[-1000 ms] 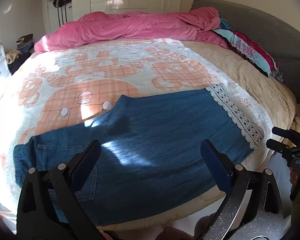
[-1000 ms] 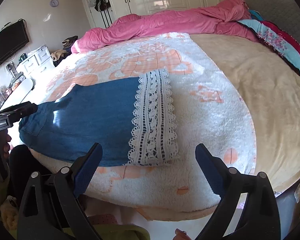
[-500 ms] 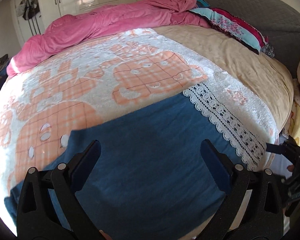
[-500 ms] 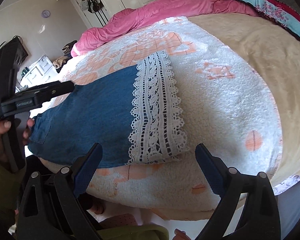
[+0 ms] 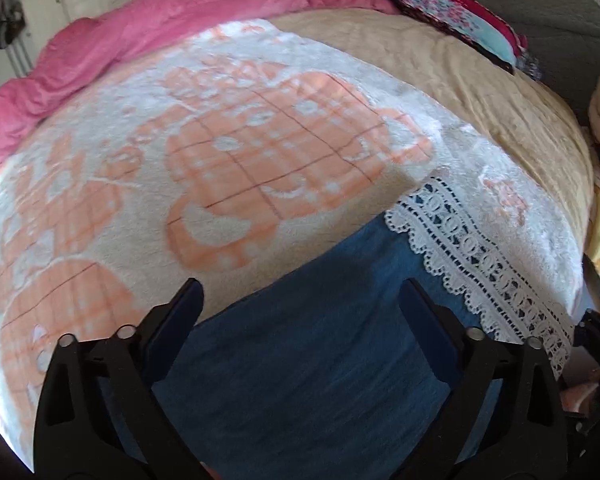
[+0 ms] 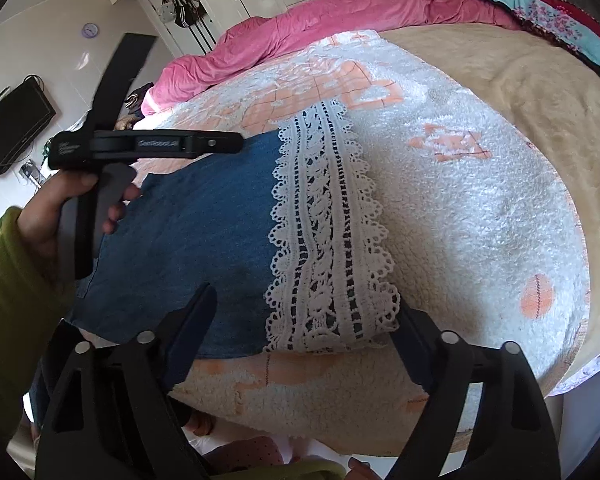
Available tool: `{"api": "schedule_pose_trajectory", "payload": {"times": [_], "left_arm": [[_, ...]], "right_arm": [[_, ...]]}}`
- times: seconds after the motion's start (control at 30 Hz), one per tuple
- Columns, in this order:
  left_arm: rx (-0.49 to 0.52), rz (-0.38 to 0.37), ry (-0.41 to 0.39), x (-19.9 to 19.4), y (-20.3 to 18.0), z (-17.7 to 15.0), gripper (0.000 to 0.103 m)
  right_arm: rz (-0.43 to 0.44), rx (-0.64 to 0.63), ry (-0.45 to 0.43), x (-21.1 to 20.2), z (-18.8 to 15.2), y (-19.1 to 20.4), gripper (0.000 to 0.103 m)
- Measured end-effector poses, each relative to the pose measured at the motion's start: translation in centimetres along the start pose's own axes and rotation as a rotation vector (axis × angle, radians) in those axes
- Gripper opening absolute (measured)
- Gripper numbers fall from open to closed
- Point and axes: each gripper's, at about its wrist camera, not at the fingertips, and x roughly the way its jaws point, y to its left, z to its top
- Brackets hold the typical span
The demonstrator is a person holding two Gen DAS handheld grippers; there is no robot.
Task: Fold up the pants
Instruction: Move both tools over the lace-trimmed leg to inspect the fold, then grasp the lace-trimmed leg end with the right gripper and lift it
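On the near edge of the bed [image 6: 500, 208], atop a fleecy blanket [image 5: 240, 168], the denim pants [image 6: 188, 240] lie flat, lace hem [image 6: 328, 232] rightward, presumably spread for folding. Left tool [image 5: 300, 320] hovers released above the denim; right tool [image 6: 304, 320] gapes just short of the hem. No containers appear.

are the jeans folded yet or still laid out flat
Laid out flat. The denim pants lie as one smooth layer on the blanket, lace hem fully exposed, no crosswise fold visible.

One pair of pants [image 6: 188, 236], two claws: left claw [image 5: 300, 312], right claw [image 6: 304, 320].
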Motion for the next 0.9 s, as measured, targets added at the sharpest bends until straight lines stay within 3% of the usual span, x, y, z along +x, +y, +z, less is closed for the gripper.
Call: {"api": "schedule_pose_trajectory", "payload": {"times": [0.13, 0.2, 0.3, 0.57, 0.63, 0.7, 0.77, 0.83, 0.9], "left_arm": [[0.035, -0.066, 0.02, 1.2, 0.0, 0.8, 0.069], [0.053, -0.095, 0.053, 2.2, -0.2, 1.0, 0.056], [0.071, -0.142, 0.092, 3.5, -0.1, 1.2, 0.05], [0.07, -0.235, 0.061, 4.2, 0.0, 1.2, 0.049], [0.045, -0.26, 0.038, 4.3, 0.1, 1.2, 0.053], [0.005, -0.29, 0.012, 4.4, -0.1, 1.1, 0.066], [0.025, -0.266, 0.001, 4.5, -0.9, 0.8, 0.067], [0.041, -0.244, -0.002, 4.6, -1.4, 0.6, 0.064], [0.021, -0.266, -0.001, 4.4, -1.5, 0.7, 0.046]], "right_arm": [[0.012, -0.003, -0.002, 0.2, 0.0, 0.0, 0.074], [0.01, -0.004, 0.001, 0.5, 0.1, 0.0, 0.072], [0.01, -0.01, -0.013, 0.8, 0.5, 0.0, 0.062], [0.012, -0.019, -0.02, 1.6, 1.0, 0.3, 0.058], [0.018, -0.014, -0.024, 1.7, 0.9, 0.3, 0.058], [0.016, -0.014, -0.026, 1.9, 0.9, 0.3, 0.058], [0.019, -0.009, -0.03, 1.9, 0.9, 0.2, 0.058], [0.022, -0.006, -0.032, 2.0, 1.0, 0.2, 0.058], [0.022, -0.005, -0.031, 2.1, 1.1, 0.2, 0.058]]}}
